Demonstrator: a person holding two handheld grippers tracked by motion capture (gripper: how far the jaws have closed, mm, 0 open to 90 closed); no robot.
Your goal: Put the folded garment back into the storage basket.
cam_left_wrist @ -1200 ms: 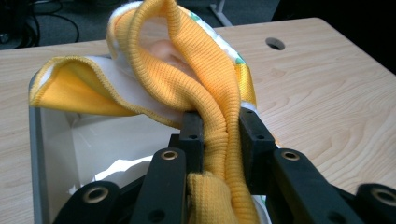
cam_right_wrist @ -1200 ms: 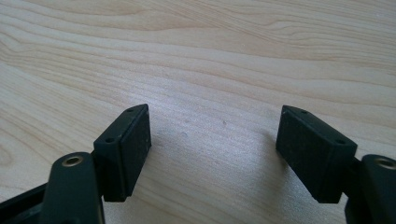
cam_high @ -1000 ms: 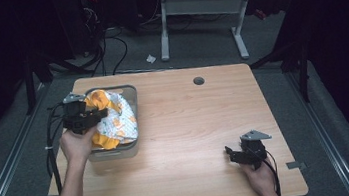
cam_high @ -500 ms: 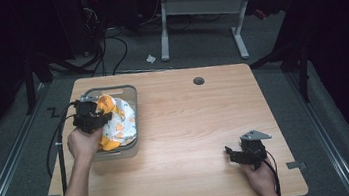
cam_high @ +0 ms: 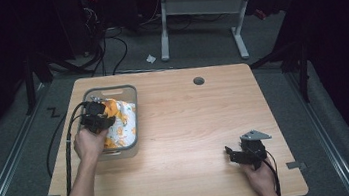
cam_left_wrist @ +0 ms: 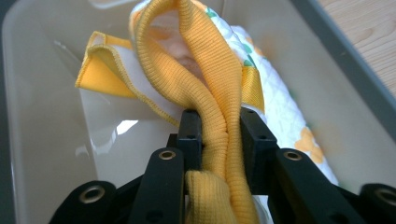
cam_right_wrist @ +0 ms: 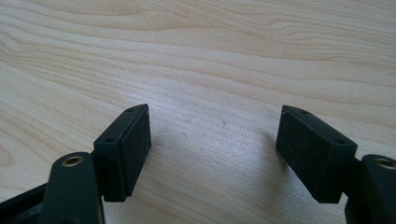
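Observation:
A grey plastic bin point(cam_high: 133, 114) stands on the left part of the wooden table and holds an orange and white printed cloth point(cam_high: 121, 122). My left gripper point(cam_high: 95, 119) is down in the bin, shut on the cloth's orange ribbed edge point(cam_left_wrist: 212, 100), which runs up between the two pads. The bin's pale inner wall point(cam_left_wrist: 42, 121) shows to the left of the cloth. Near the table's front right, my right gripper point(cam_high: 234, 155) rests low over bare wood. In the right gripper view its fingers point(cam_right_wrist: 128, 147) stand wide apart with nothing between them.
A round cable hole point(cam_high: 198, 81) sits in the table near its far edge. A black cable point(cam_high: 69, 141) trails from the left gripper over the table's left side. Beyond the table stand a white desk frame point(cam_high: 202, 9) and loose floor cables.
My left hand has moved down and to the right, carrying the orange edge of the cloth lower into the bin. The right gripper has stayed where it was.

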